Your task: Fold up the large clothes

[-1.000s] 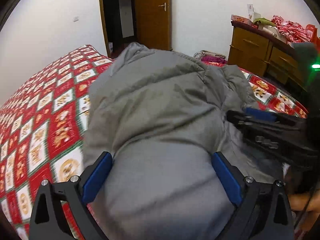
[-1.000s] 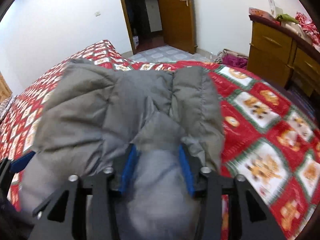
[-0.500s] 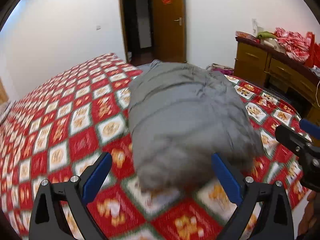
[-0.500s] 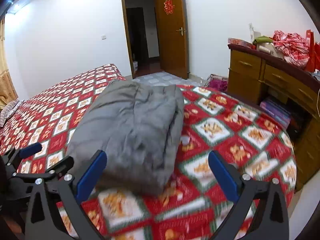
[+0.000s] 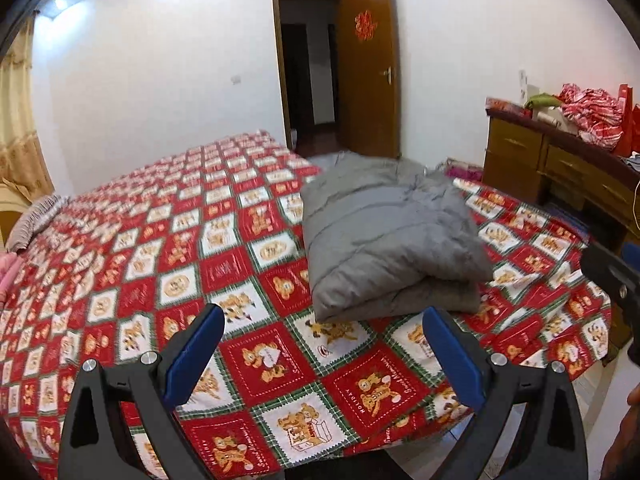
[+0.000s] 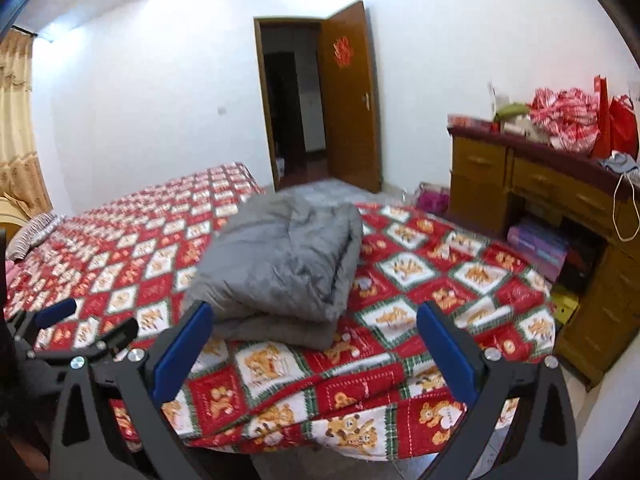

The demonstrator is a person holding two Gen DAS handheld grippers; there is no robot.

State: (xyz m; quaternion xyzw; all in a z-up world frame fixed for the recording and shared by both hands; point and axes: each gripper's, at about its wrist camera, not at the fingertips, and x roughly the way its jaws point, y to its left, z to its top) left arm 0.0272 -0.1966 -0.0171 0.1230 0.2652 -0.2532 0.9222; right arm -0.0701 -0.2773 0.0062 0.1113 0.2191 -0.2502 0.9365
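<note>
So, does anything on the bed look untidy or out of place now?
Nothing stands out. The grey coat lies folded in a neat bundle on the red bedspread, near the foot end. Both tongs, left and right, are open and apart from it.

Bed in red bear-print quilt, folded grey padded coat on top.

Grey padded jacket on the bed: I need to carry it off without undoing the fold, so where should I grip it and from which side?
Judging by its pose, take the grey padded jacket at its near edge, where the thick rounded fold faces both open grippers, left gripper and right gripper. Come in low along the bedspread, one at each near corner, pinching all layers together.
</note>
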